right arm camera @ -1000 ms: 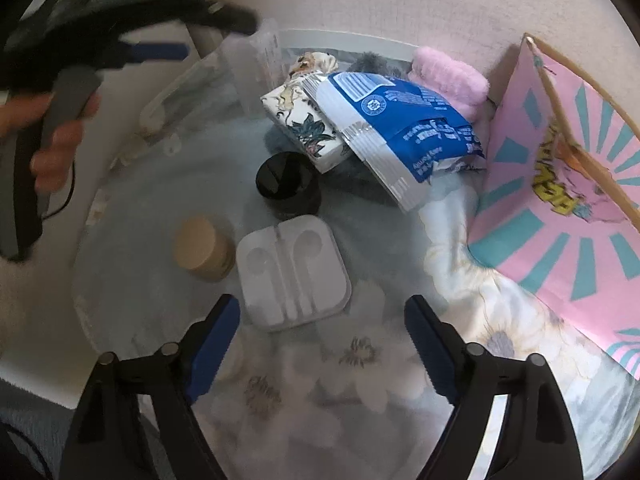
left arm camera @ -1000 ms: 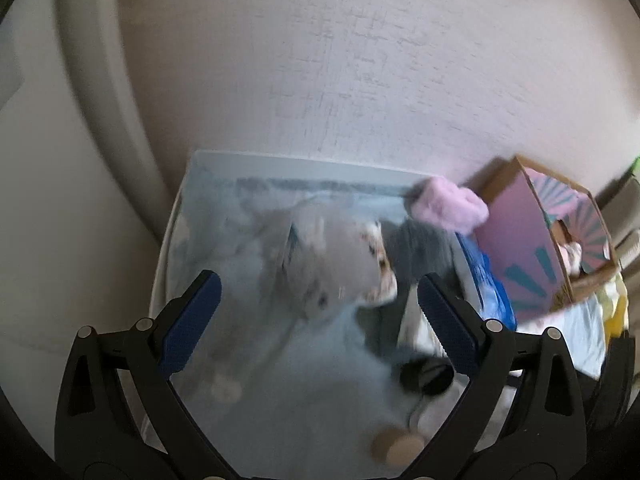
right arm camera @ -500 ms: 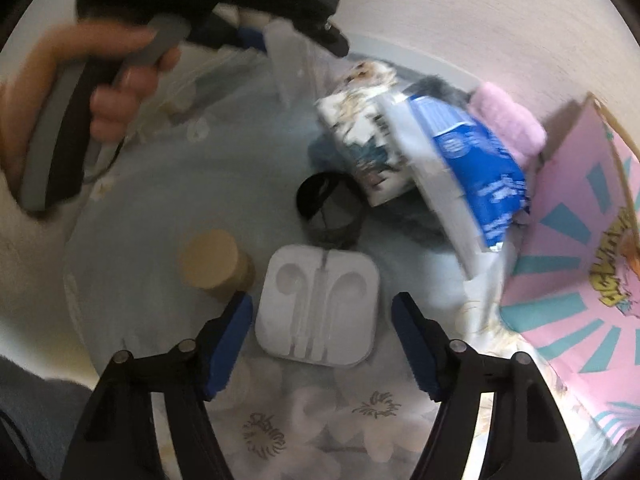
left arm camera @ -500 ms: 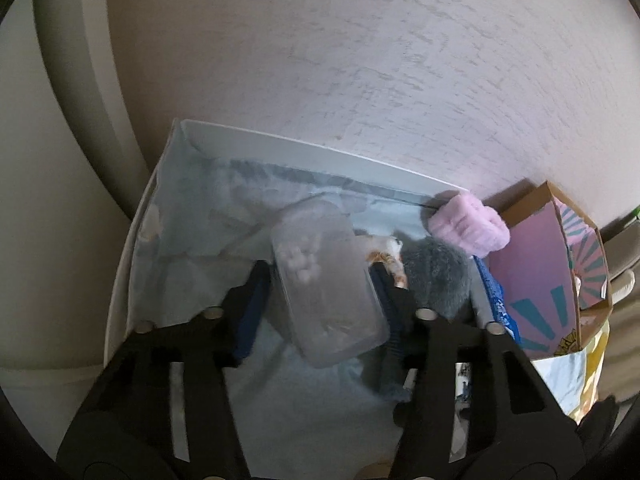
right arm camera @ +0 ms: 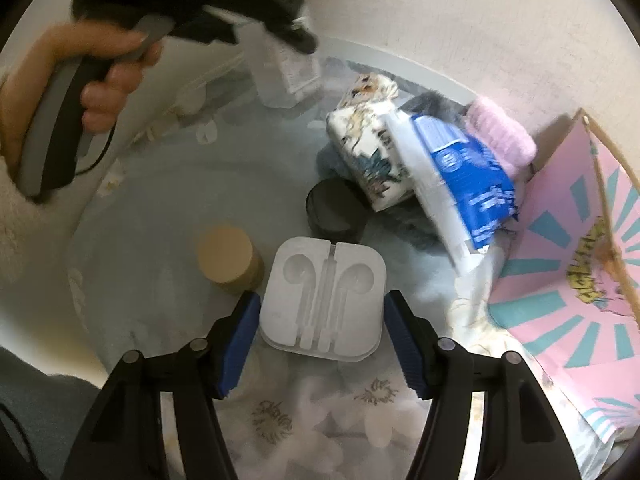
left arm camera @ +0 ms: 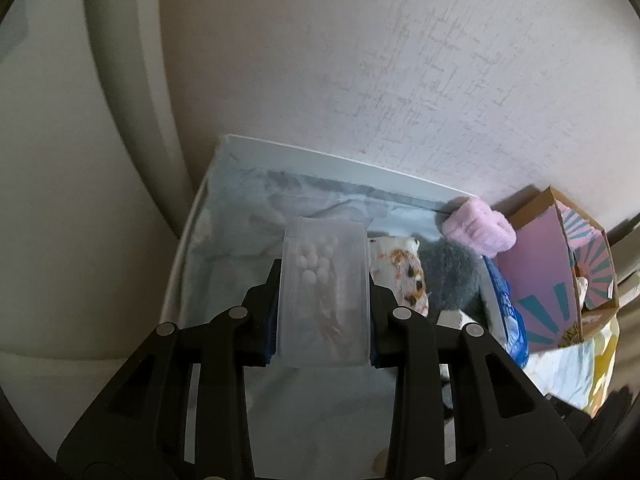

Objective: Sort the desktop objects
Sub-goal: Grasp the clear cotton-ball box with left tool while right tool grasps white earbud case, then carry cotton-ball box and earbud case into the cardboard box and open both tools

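My left hand-held gripper (left arm camera: 324, 312) had just been closing and now pinched the clear plastic box (left arm camera: 325, 292) of small white balls above the cloth-covered surface (left arm camera: 224, 240). My right hand-held gripper (right arm camera: 322, 320) had been narrowing too; its pads (right arm camera: 244, 320) flanked the white earphone case (right arm camera: 324, 296) without visibly pressing it. By my reckoning sorting had barely begun: the wooden-lidded jar (right arm camera: 226, 258), black jar (right arm camera: 332, 208), blue packet (right arm camera: 464, 176) and pink fluffy thing (right arm camera: 500, 136) lay unsorted.

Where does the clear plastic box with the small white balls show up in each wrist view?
Left wrist: clear plastic box at lower centre, clamped between the left gripper.
Right wrist: same box at top centre, blurred, under that gripper.
Shared landmark: the pink fluffy item by the wall.
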The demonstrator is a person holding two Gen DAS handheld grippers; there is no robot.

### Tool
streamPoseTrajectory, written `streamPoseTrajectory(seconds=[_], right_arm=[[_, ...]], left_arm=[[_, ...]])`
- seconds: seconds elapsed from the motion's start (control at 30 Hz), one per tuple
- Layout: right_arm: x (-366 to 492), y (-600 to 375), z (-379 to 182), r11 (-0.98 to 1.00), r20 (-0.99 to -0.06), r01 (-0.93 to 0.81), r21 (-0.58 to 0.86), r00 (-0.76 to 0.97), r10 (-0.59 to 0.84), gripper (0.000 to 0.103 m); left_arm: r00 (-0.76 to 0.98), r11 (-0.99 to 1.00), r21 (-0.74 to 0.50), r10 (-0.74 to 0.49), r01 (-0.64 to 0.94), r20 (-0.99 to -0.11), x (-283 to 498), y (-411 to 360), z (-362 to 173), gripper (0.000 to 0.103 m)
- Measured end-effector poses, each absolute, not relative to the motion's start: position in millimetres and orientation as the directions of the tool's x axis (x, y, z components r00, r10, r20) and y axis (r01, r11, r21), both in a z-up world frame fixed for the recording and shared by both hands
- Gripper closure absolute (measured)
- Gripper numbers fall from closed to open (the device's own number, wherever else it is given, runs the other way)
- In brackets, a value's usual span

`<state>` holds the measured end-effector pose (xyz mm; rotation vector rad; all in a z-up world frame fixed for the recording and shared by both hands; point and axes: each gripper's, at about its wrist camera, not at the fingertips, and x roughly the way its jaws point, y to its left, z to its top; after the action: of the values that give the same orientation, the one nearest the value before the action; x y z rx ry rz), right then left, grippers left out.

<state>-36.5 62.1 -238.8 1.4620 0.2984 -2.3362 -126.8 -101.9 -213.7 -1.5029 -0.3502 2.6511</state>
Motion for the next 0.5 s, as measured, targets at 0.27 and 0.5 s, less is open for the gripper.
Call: streamPoseTrajectory(seconds=[0.27,0.5], right_arm=[[-43,88,-198,-0.928,-0.883,0.366,0.067,-0.411,-0.226,0.044],[-26,79,-151,-0.919,-0.831,0.386,0.084,-0.482,-0.278,0.044]], left_arm=[[-0.527,-0.978,-0.205,0.157,0.033,-0.835,-95,-95,-172,0.074],[-0.57,-0.983,-0.184,0.157,-0.01,-0.806,-80,-70,-133,0.074]])
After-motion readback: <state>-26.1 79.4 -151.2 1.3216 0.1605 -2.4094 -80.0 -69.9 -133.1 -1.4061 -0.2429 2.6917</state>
